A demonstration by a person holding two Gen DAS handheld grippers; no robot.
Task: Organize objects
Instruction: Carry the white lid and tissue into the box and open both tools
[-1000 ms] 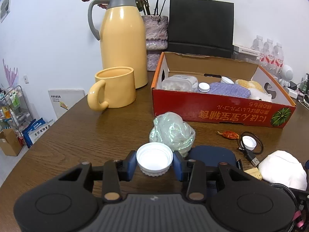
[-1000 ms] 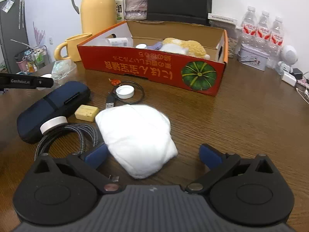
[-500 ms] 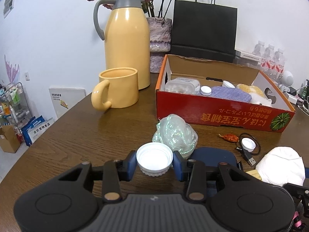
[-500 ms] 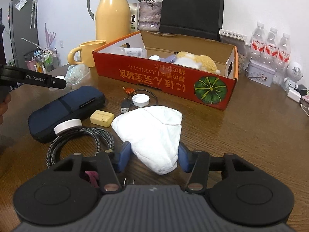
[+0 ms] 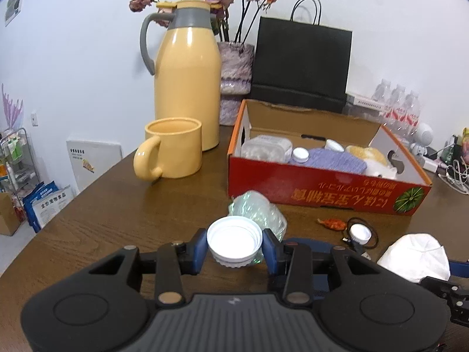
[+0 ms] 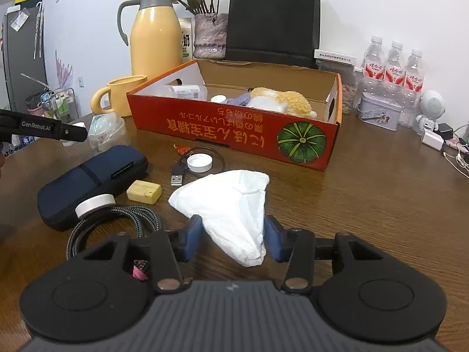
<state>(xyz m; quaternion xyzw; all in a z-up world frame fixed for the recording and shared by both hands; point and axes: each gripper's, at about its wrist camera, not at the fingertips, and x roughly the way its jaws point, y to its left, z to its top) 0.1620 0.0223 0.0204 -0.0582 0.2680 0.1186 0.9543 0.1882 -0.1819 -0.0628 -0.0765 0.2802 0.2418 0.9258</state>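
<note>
Left gripper (image 5: 234, 249) pinches white ribbed cap (image 5: 234, 243), hollow side up. Right gripper (image 6: 233, 236) squeezes crumpled white cloth (image 6: 231, 205). Red box (image 6: 234, 129) ahead of both; bare table (image 6: 381, 205) to the right.

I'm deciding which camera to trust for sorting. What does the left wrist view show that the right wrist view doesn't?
Only the left wrist view shows the left gripper shut on the white jar lid, open side up, and the clear container inside the box.

Only the right wrist view shows the right gripper shut on the white cloth, plus the yellow block, the braided cable and the metal tin.

Both show the red box, yellow thermos, yellow mug and small white cap.
</note>
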